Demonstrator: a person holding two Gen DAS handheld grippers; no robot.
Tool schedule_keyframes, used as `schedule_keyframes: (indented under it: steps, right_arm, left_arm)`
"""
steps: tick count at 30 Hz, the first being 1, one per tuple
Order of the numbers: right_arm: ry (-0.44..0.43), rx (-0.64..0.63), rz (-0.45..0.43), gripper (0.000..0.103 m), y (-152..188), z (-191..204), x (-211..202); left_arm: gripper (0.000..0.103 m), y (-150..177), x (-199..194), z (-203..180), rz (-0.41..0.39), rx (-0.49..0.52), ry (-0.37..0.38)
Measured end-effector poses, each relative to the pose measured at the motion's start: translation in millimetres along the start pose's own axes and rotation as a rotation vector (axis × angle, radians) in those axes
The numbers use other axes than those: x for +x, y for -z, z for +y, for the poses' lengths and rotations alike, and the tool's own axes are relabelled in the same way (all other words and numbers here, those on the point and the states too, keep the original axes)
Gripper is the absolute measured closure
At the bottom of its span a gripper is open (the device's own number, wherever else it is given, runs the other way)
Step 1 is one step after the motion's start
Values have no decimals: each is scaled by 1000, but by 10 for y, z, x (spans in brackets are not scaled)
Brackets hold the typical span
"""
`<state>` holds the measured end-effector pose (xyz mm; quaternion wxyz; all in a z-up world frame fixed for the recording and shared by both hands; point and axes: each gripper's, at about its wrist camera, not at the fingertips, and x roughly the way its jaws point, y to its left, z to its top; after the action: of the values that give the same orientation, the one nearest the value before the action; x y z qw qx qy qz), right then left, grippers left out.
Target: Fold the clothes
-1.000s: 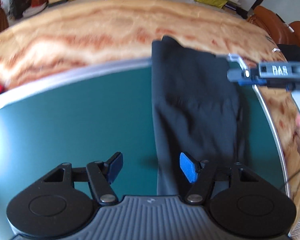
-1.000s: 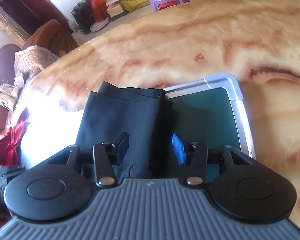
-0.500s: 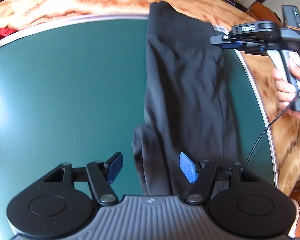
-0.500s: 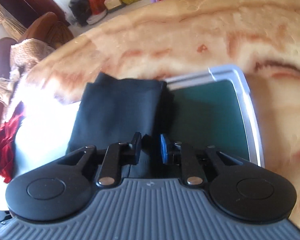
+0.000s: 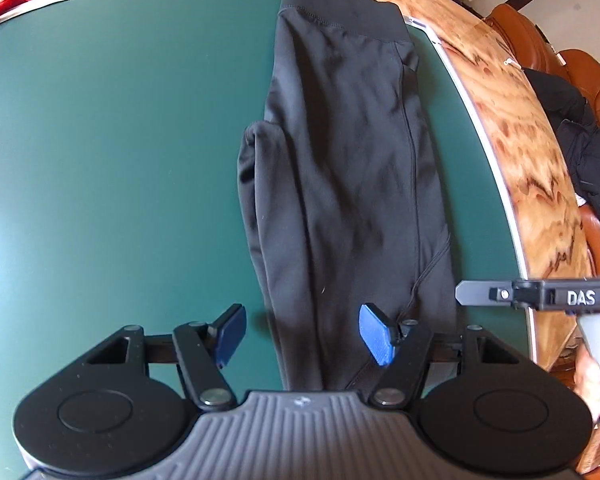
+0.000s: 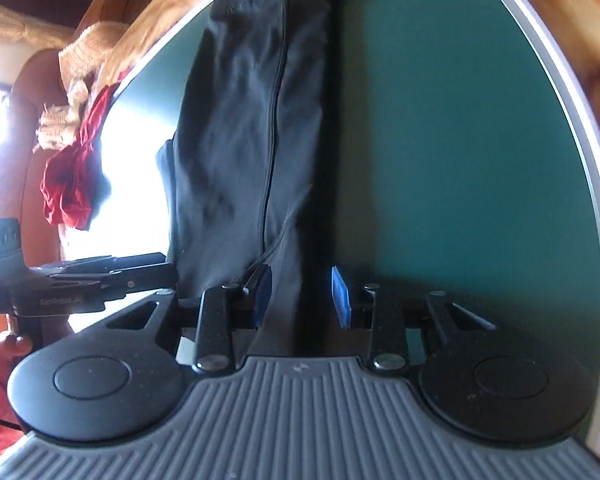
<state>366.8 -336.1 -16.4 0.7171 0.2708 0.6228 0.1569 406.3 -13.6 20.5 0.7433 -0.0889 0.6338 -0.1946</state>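
Observation:
Black pants (image 5: 352, 152), folded lengthwise, lie on the green mat (image 5: 112, 140) with the waistband at the far end. My left gripper (image 5: 304, 330) is open low over the near end of the pants, jaws either side of the cloth. My right gripper shows in the left wrist view (image 5: 470, 294) at the right edge of the pants. In the right wrist view the pants (image 6: 244, 128) run away from my right gripper (image 6: 302, 294). Its jaws stand partly open with the edge of the cloth between them, not pinched.
The mat has a silver rim (image 5: 496, 168) and lies on a marble-patterned table (image 5: 520, 120). A red garment (image 6: 72, 176) lies past the mat's left edge. Dark clothing (image 5: 580, 140) sits on a brown chair to the right.
My right gripper has moved from the waistband end to the near end beside my left gripper, and its jaws have opened from nearly shut. The left gripper has moved down over the pants.

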Motion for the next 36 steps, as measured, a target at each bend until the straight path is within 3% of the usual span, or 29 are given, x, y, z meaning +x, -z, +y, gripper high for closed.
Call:
schedule_keyframes:
  steps: [3, 7, 10, 12, 15, 20, 25, 31, 36]
  right_arm:
    - [19, -15, -54, 65, 164, 63, 45]
    - [42, -14, -129, 65, 273, 141, 37]
    - [40, -8, -158, 65, 316, 176, 47]
    - [46, -17, -169, 86, 340, 196, 56]
    - [52, -25, -202, 94, 386, 222, 24]
    - [72, -130, -253, 96, 501, 386, -122]
    - [45, -152, -290, 96, 611, 407, -319]
    - [81, -136, -216, 96, 729, 220, -287]
    - [105, -211, -261, 99, 818, 251, -381]
  left_arm:
    - [44, 56, 28, -29, -29, 7, -8]
    - [60, 83, 68, 11, -58, -66, 32]
    - [86, 87, 81, 98, -73, -137, 77]
    - [95, 108, 73, 111, -103, -145, 95]
    - [98, 149, 24, 84, -143, -120, 87]
    - [100, 213, -99, 7, -184, -41, 71]
    - [100, 330, -280, -11, -192, 7, 90]
    - [100, 427, -263, 35, -156, 10, 91]
    - [100, 502, -412, -68, -229, 81, 58]
